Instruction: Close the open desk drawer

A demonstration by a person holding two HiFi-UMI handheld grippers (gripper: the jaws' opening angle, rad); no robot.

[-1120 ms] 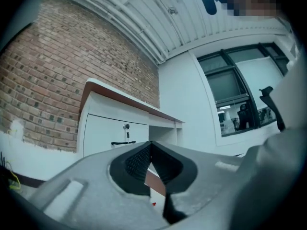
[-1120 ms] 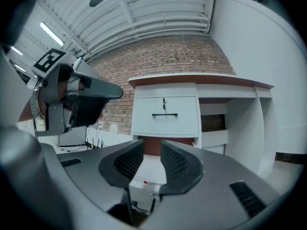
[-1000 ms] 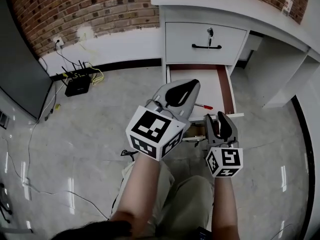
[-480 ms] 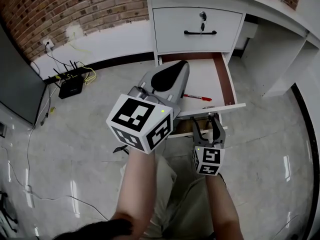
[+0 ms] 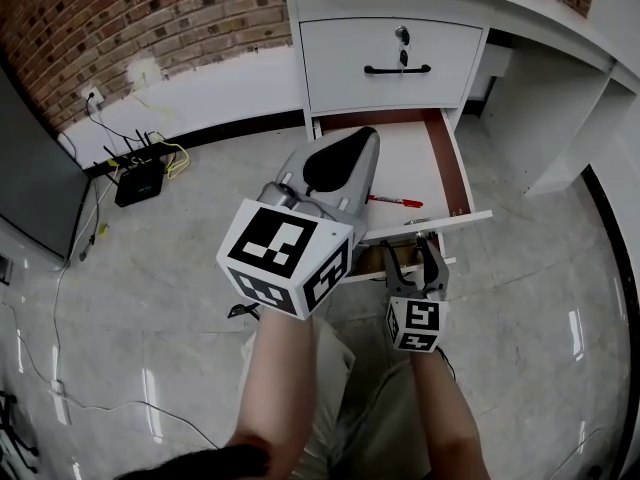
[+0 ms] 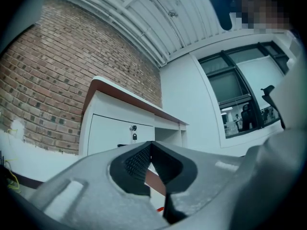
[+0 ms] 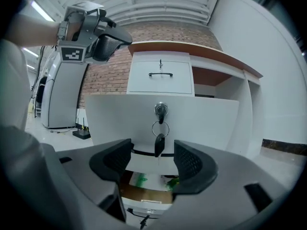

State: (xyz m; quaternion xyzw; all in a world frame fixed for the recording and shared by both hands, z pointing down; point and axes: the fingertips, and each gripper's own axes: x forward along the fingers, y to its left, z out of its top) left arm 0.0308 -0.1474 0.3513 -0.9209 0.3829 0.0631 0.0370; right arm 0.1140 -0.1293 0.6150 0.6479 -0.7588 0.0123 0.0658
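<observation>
Down from the height of the drawer's rim, the right gripper (image 5: 417,265) now sits lower in the head view, below the front panel of the open drawer (image 5: 447,164), at lower centre of the frame. Its jaws have just been opening and now stand spread wide, gripping nothing. In the right gripper view, the right gripper (image 7: 153,153) faces the white drawer front (image 7: 110,121) squarely. A key ring and key (image 7: 159,144) hang from the lock (image 7: 160,109) between the two pads (image 7: 114,159), touching neither.

The open drawer juts out from the white desk (image 5: 520,18) toward the person, at centre right of the head view. Its pale floor holds a red pen (image 5: 395,201) lying near the front; the left gripper hides the drawer's left part. Above it, the top drawer (image 5: 340,63) is closed, with a black handle (image 5: 397,69) and a key in its lock.

Beneath the open drawer's front, the right gripper view shows a lower drawer (image 7: 144,206) standing partly out, with a brown cardboard-coloured surface and green and white items (image 7: 140,179) that cannot be identified.

The left gripper (image 5: 343,160) is raised over the left half of the open drawer in the head view. In the left gripper view, the left gripper (image 6: 150,146) has its pads pressed together at the tips, with nothing between them.
</observation>
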